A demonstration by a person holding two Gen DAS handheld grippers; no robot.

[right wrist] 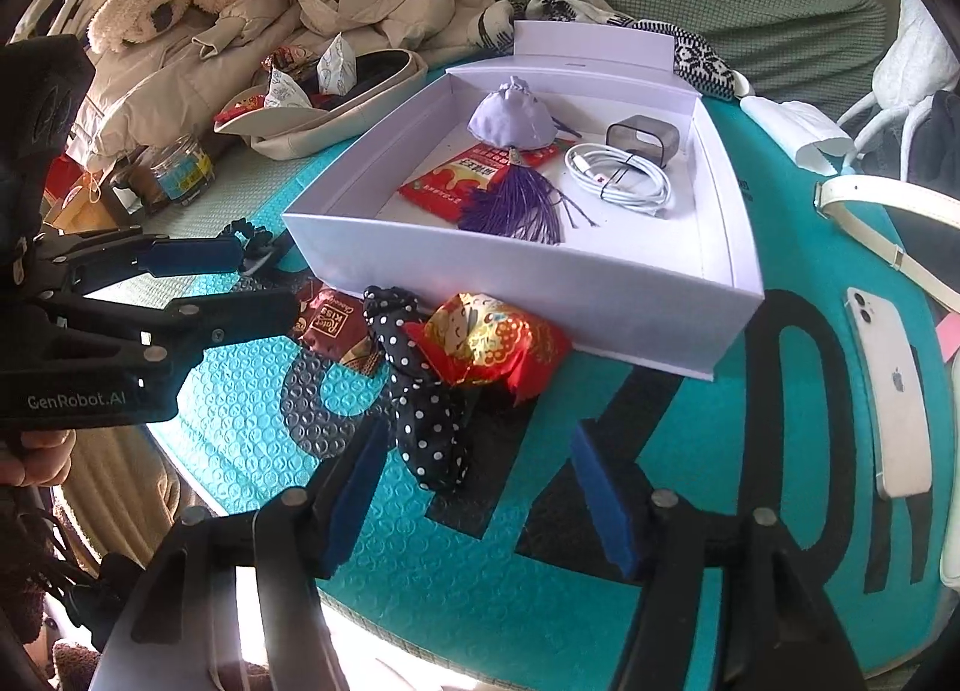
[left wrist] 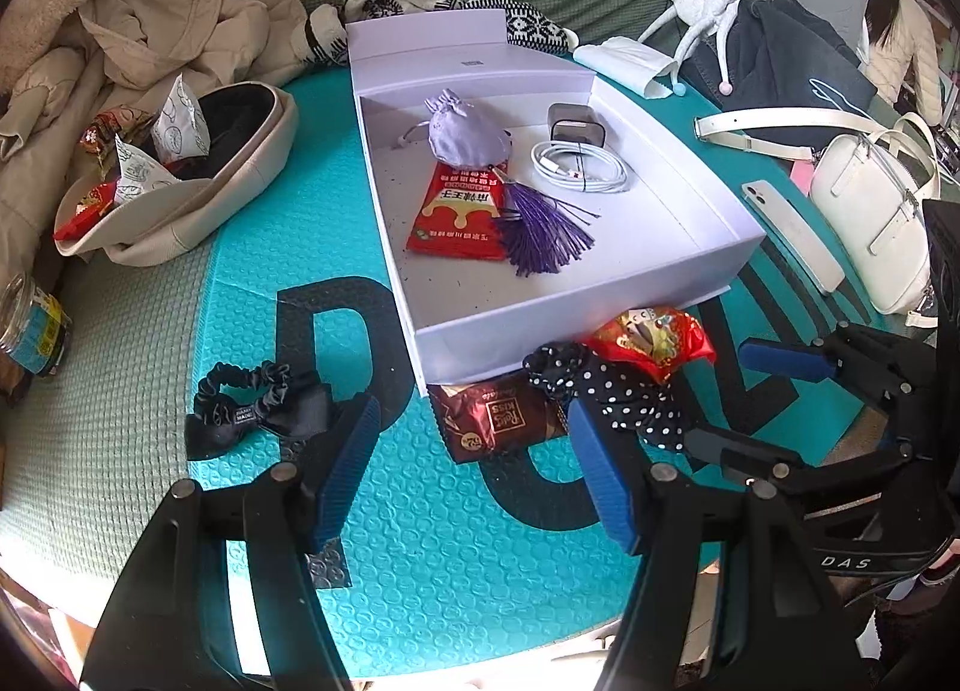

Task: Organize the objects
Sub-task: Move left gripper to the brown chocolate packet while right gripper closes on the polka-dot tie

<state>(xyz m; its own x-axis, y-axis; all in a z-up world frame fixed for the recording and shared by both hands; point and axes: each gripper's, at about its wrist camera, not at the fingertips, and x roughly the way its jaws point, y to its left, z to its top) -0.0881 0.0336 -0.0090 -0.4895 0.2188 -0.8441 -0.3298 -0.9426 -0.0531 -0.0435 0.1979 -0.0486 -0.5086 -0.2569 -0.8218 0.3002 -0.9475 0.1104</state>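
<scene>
Polka-dot scrunchie (right wrist: 429,421), just beyond right gripper (right wrist: 474,502)

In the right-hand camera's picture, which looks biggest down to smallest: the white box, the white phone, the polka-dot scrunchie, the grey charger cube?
1. White box
2. White phone and polka-dot scrunchie: alike, unranked; fisheye stretches the phone at the edge
3. Grey charger cube, though it sits farthest away

Right gripper (right wrist: 474,487) at bottom centre, blue pads apart, nothing between them, above teal mat (right wrist: 492,589). Polka-dot scrunchie (right wrist: 420,391) just ahead of left pad, touching red-gold candy wrapper (right wrist: 492,343). Brown snack packet (right wrist: 336,325) left of scrunchie. White box (right wrist: 528,277) mid-frame holds lilac pouch (right wrist: 510,114), purple tassel (right wrist: 516,205), red sachet (right wrist: 444,181), coiled white cable (right wrist: 624,175). Left gripper (right wrist: 252,283) enters from left edge, jaws apart. White phone (right wrist: 894,391) at right edge.
</scene>
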